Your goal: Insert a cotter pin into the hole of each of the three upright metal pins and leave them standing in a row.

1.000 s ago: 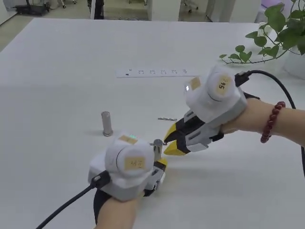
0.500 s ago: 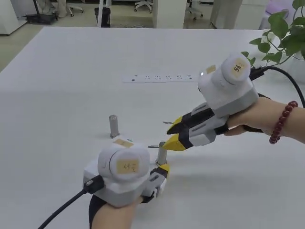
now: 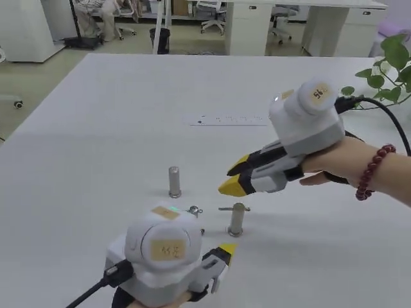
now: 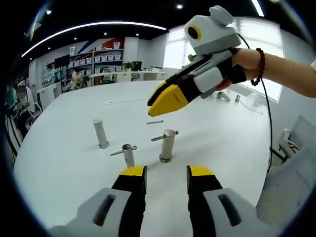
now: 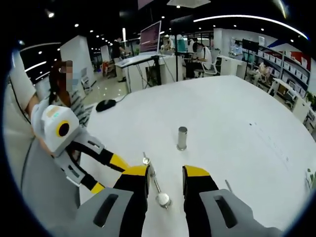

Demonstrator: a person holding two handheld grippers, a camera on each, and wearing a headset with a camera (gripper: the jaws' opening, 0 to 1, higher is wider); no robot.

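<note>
Left gripper (image 3: 225, 251): bottom centre of head view, pointing up-frame, jaws parted, nothing held.
Right gripper (image 3: 232, 178): centre right, pointing left, jaws parted, empty. Hand (image 3: 337, 162) grips it; beaded bracelet (image 3: 371, 171) on wrist.

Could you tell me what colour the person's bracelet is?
Dark red; the bracelet shows best in the head view.

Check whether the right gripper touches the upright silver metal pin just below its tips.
Apart. The left gripper view shows bare white table between the right gripper and the silver metal pin.
</note>
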